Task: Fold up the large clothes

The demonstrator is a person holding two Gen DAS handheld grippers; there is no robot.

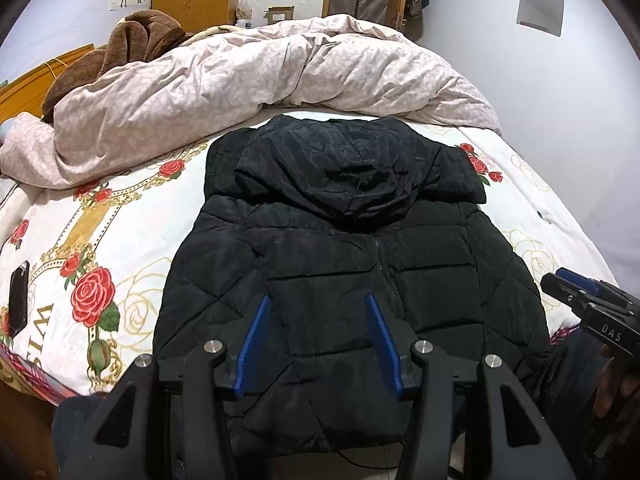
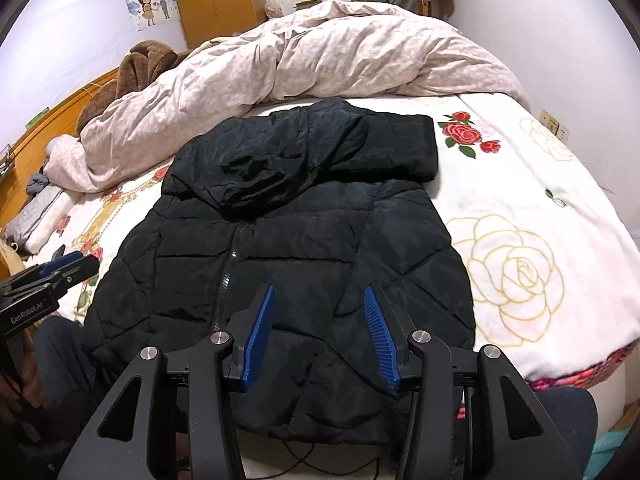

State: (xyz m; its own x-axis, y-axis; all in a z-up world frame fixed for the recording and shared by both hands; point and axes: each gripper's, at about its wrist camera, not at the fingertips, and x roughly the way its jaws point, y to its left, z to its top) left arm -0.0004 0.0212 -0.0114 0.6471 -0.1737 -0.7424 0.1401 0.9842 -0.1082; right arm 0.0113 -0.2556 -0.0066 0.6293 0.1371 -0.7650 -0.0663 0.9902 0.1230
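Observation:
A black quilted hooded jacket (image 1: 340, 264) lies front up on the bed, its hood folded down over the chest and its hem at the near edge. It also shows in the right wrist view (image 2: 288, 248). My left gripper (image 1: 318, 300) is open and empty above the jacket's lower left part; it also shows in the right wrist view (image 2: 76, 262). My right gripper (image 2: 318, 292) is open and empty above the lower right part; it also shows at the right edge of the left wrist view (image 1: 560, 280). The sleeves are hidden.
A rose-print bedsheet (image 1: 120, 240) covers the bed. A crumpled pink duvet (image 1: 248, 80) and a brown plush blanket (image 1: 132, 40) lie at the back. A black phone (image 1: 18, 300) lies on the sheet at left. Walls and wooden furniture stand behind.

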